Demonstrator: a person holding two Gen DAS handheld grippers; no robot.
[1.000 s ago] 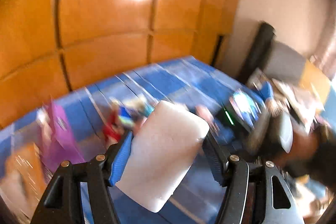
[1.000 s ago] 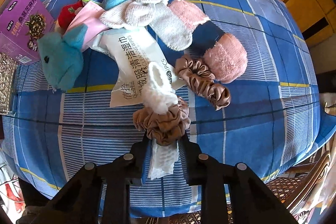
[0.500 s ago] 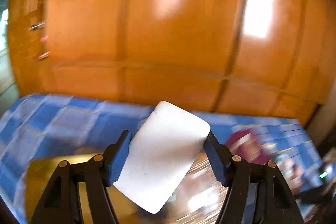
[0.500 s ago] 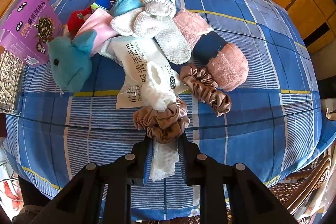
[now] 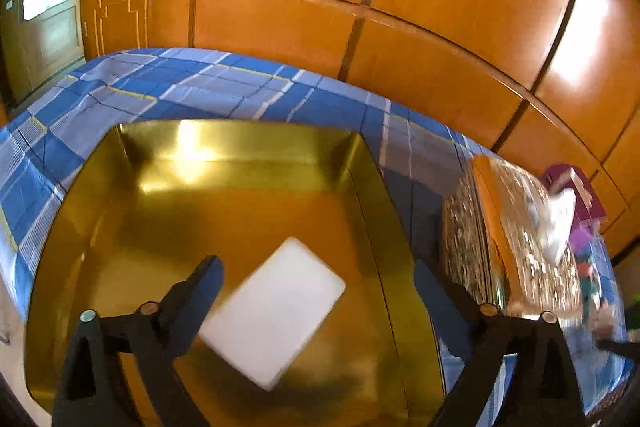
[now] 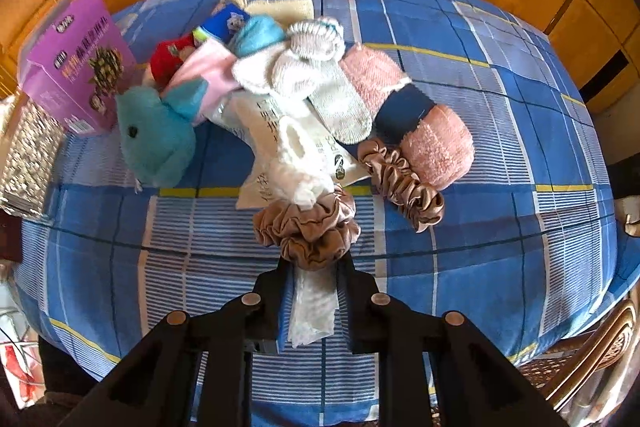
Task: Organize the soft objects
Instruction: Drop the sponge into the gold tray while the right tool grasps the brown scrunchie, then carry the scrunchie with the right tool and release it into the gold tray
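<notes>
The left tongs (image 5: 316, 291) hang over a gold tray (image 5: 360, 155) on the blue checked tabletop (image 5: 200, 87), and their jaws are opening wide; the white sponge (image 5: 274, 311) sits between them but touches neither pad, so it is released and looks to be dropping or lying flat on the tray floor. The tray seems to be the collecting place, which is why the sponge is let go right above its middle

The right tongs (image 6: 310, 275) point steeply down and are closing, clenched on a white lacy cloth (image 6: 312, 311) with a brown scrunchie (image 6: 308, 227) bunched just ahead of the tips. Pinching the cloth low likely lifts both together. Beyond lie a blue plush toy (image 6: 156, 143), socks (image 6: 320, 75), a second scrunchie (image 6: 400, 179), a wipes packet (image 6: 260, 123) and a purple box (image 6: 76, 63), not yet sorted
</notes>
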